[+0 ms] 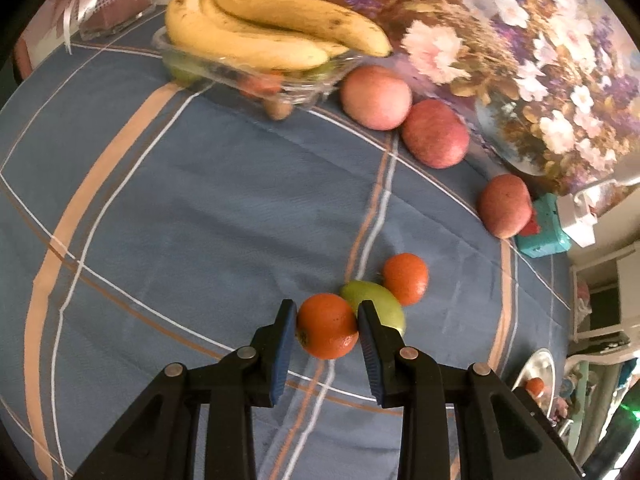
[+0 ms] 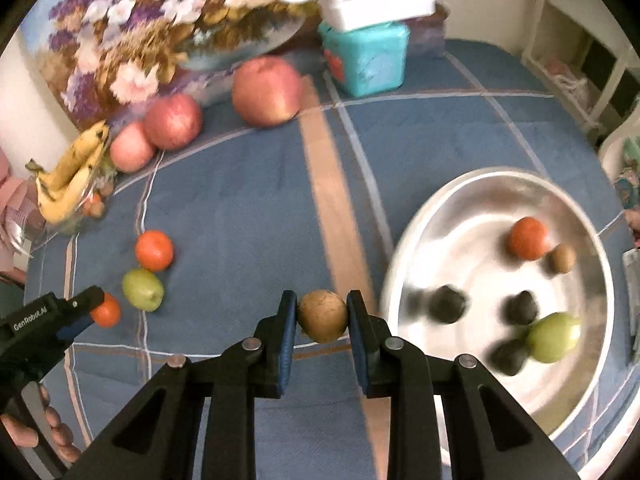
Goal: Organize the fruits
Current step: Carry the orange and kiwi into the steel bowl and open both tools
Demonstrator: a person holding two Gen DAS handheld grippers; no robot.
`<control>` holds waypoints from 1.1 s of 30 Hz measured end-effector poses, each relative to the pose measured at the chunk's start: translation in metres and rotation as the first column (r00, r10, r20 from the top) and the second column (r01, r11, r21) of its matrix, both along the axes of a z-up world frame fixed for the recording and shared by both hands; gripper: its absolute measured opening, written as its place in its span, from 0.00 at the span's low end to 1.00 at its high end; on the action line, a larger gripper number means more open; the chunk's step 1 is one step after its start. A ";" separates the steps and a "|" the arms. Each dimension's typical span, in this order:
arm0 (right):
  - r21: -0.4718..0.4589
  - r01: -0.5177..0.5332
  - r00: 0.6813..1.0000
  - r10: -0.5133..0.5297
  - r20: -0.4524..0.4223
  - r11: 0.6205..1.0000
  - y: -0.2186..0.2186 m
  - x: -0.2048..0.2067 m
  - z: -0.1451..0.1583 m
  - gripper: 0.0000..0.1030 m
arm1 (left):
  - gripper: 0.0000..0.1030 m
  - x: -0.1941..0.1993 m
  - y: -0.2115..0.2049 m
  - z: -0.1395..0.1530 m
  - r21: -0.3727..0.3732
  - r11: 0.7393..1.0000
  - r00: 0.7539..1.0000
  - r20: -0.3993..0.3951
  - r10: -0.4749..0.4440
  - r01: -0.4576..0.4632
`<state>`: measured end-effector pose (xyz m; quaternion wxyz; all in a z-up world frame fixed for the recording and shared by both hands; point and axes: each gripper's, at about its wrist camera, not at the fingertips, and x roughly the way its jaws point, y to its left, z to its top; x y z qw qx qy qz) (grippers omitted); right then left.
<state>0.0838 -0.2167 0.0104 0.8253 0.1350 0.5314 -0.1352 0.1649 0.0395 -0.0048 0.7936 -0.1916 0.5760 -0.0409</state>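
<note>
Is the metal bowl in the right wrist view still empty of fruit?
No. The metal bowl already holds an orange fruit, a green fruit, a small brown fruit and three dark ones.

It was a home, most likely a living or dining room. Beyond the right gripper (image 2: 322,314), a floral painting (image 2: 160,28) leaned on a table under a blue plaid cloth (image 2: 240,220), and white shelving (image 2: 580,56) stood farther right. Ahead of the left gripper (image 1: 326,326) sat a glass dish (image 1: 248,76) of bananas (image 1: 260,28).
</note>
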 end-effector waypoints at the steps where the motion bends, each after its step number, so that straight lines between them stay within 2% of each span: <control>1: -0.006 0.017 1.000 -0.017 0.002 1.000 -0.006 -0.002 0.003 0.26 | 0.32 -0.002 -0.005 0.003 -0.001 1.000 1.000 0.007 -0.010 0.010; 8: -0.062 0.176 0.984 -0.177 -0.012 0.983 -0.069 -0.020 0.007 0.26 | 0.32 -0.016 -0.055 0.021 -0.005 0.993 0.991 0.053 -0.120 0.121; 12: -0.035 0.248 0.968 -0.249 -0.014 0.968 -0.105 -0.036 0.007 0.26 | 0.32 -0.026 -0.095 0.026 -0.037 0.975 0.974 0.065 -0.215 0.218; 15: -0.013 0.284 0.959 -0.284 -0.005 0.959 -0.125 -0.045 0.008 0.26 | 0.32 -0.036 -0.121 0.027 -0.030 0.960 0.959 0.065 -0.277 0.279; 21: 0.018 0.326 0.945 -0.326 0.000 0.945 -0.150 -0.057 0.007 0.26 | 0.33 -0.052 -0.174 0.030 -0.012 0.915 0.913 0.076 -0.400 0.402; 25: 0.040 0.342 0.940 -0.342 0.003 0.939 -0.160 -0.065 0.009 0.26 | 0.33 -0.069 -0.210 0.029 0.009 0.869 0.865 0.090 -0.494 0.495; 29: 0.046 0.337 0.941 -0.338 -0.001 0.940 -0.162 -0.066 0.006 0.26 | 0.33 -0.082 -0.234 0.020 0.007 0.833 0.831 0.073 -0.551 0.552; 33: 0.052 0.337 0.942 -0.337 -0.014 0.940 -0.164 -0.065 -0.002 0.26 | 0.32 -0.096 -0.253 0.007 0.079 0.797 0.796 0.052 -0.603 0.598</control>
